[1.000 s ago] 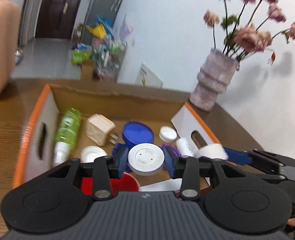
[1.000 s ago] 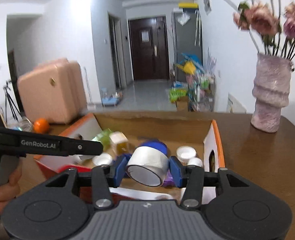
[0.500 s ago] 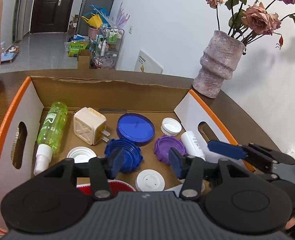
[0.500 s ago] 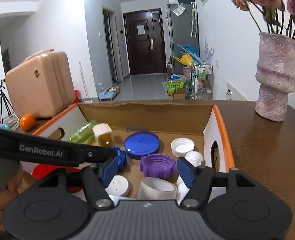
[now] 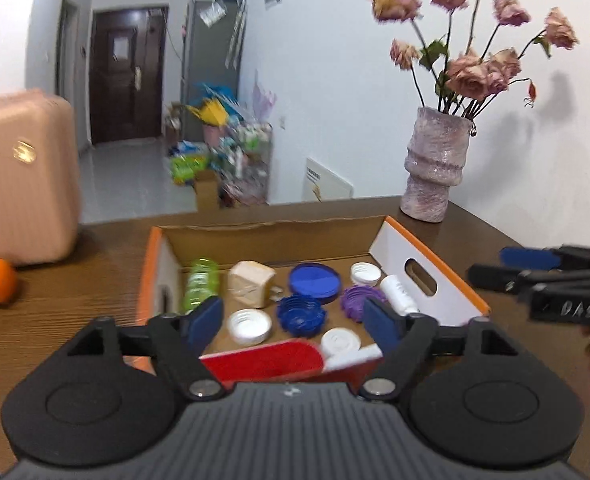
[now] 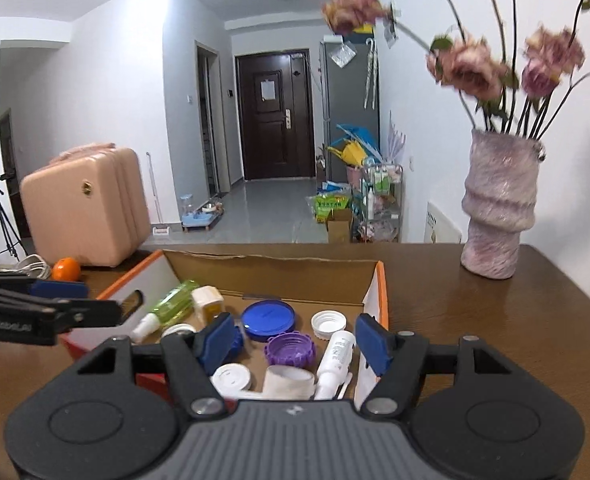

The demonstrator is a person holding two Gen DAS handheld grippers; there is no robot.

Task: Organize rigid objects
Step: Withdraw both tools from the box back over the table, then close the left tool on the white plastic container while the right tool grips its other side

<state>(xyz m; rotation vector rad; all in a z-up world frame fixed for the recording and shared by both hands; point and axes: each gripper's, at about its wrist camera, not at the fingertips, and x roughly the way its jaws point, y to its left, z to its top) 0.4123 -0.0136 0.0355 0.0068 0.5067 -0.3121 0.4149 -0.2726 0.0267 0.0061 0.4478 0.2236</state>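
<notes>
We hold both grippers, left gripper & right gripper, jaws opening, nothing btwn pads, above the cardboard box on the surface. Only right view shows the tape roll inside; left shows red lid.

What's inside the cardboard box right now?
The cardboard box holds a green spray bottle, cream plug, blue lid, purple cap, white caps, tube and tape roll. The near corner is hidden behind the right gripper.
</notes>
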